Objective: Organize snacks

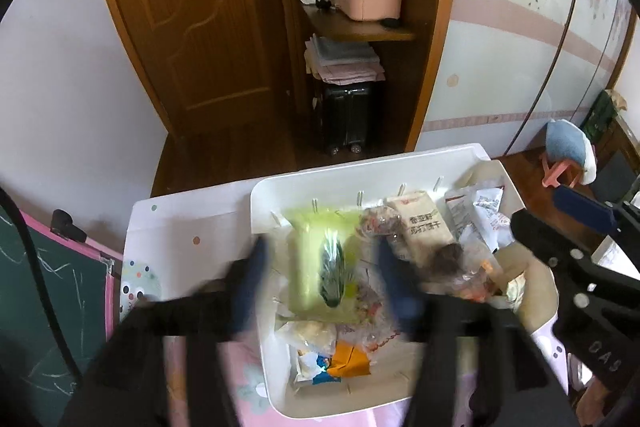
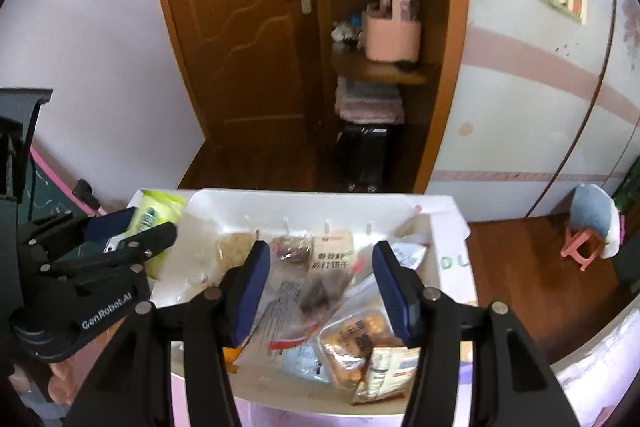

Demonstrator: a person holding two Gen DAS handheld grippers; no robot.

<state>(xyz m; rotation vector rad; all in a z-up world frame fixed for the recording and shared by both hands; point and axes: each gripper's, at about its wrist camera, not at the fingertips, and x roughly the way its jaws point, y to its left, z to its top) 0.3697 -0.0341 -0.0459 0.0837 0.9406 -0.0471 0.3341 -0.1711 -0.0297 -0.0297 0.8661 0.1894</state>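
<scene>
The green pack (image 1: 320, 259) lies in the left part of the white bin (image 1: 264, 211), its long axis running away from the camera, directly between and beyond the left claw's (image 1: 320, 287) fingers. That claw is nearest to it; its jaws stand wide, and the blur hides whether the pads touch the pack. The pack is pale yellow-green with a dark oval window, flat and soft-looking. The right claw (image 2: 320, 291) hovers half open and empty over the brown cracker pack (image 2: 332, 253) and loose wrappers piled on the bin's right.
</scene>
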